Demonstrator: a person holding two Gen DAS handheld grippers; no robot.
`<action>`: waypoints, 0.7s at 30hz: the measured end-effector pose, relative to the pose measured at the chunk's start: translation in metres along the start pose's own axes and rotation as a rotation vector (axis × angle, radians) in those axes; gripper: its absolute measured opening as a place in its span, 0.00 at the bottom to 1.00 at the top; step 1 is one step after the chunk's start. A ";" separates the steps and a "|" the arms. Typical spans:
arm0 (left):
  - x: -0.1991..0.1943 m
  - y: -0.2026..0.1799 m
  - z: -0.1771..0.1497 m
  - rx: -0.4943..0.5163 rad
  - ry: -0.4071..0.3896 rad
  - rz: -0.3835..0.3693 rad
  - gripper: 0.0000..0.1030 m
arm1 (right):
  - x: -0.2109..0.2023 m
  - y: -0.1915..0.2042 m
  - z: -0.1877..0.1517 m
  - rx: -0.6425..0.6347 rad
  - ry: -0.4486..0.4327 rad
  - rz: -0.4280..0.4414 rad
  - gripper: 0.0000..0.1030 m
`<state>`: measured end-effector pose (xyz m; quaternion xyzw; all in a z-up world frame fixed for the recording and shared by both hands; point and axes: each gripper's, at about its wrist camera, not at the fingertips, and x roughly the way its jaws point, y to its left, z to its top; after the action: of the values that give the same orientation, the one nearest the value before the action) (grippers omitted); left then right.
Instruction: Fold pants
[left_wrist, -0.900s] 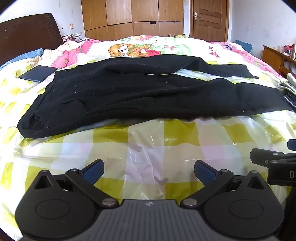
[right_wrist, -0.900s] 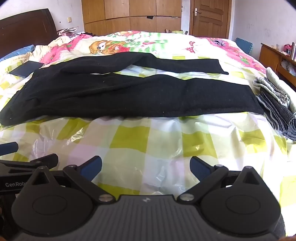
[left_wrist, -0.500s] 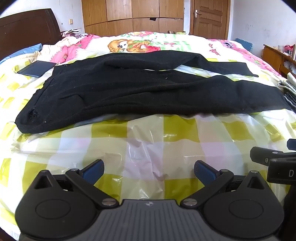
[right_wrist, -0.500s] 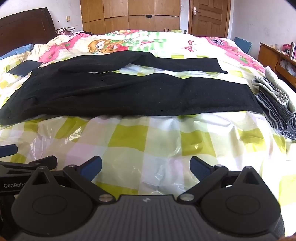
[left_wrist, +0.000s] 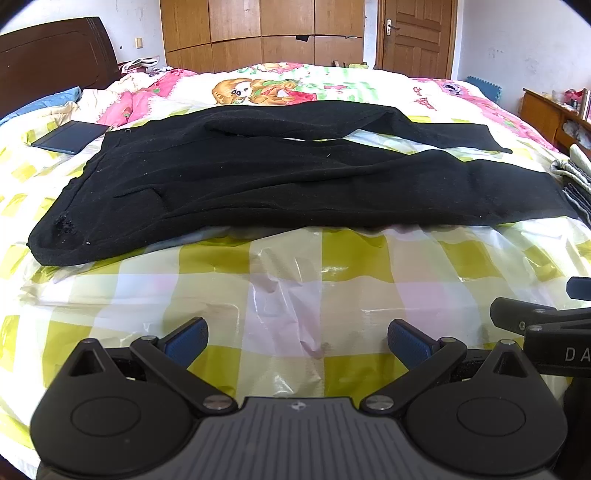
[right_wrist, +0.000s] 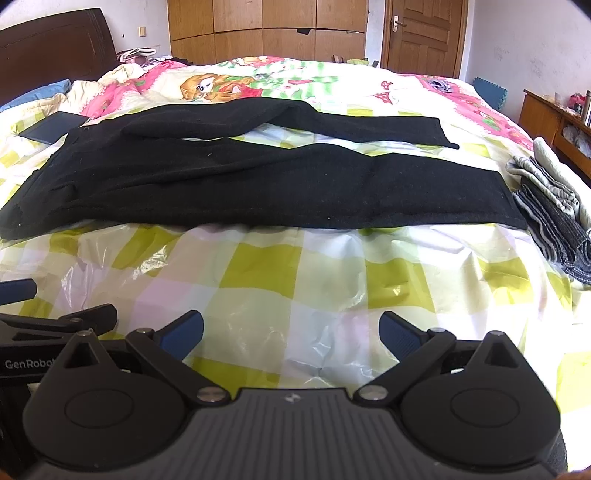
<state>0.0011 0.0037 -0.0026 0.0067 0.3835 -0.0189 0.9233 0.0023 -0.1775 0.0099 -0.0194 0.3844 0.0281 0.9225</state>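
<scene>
Black pants (left_wrist: 280, 181) lie spread flat across the bed, waistband at the left, both legs reaching right with a gap between them; they also show in the right wrist view (right_wrist: 258, 184). My left gripper (left_wrist: 297, 343) is open and empty, hovering over the checked plastic sheet in front of the pants' near edge. My right gripper (right_wrist: 291, 334) is open and empty, beside the left one, also short of the pants. Each gripper's body shows at the edge of the other's view.
A yellow-checked plastic sheet (left_wrist: 332, 295) covers the near bed. A dark tablet-like slab (left_wrist: 70, 137) lies far left. Folded grey clothes (right_wrist: 554, 206) are stacked at the right. A wooden headboard (left_wrist: 51, 55), wardrobe, door and side cabinet (right_wrist: 554, 114) ring the bed.
Both grippers have edged slightly forward and lower toward the pants, so the pants sit a little nearer in view. Both stay open. The pants have not moved.
</scene>
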 end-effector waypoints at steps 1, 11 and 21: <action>0.000 0.000 0.000 -0.001 0.000 -0.001 1.00 | 0.000 0.000 0.000 0.000 0.000 0.001 0.97; -0.001 0.000 0.000 -0.005 0.001 -0.002 1.00 | 0.000 0.001 0.000 -0.005 0.004 0.003 0.97; 0.000 0.000 0.000 -0.005 0.002 -0.002 1.00 | 0.000 0.001 -0.001 -0.008 0.004 0.005 0.97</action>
<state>0.0006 0.0033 -0.0025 0.0043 0.3845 -0.0187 0.9229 0.0017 -0.1763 0.0096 -0.0225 0.3862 0.0318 0.9216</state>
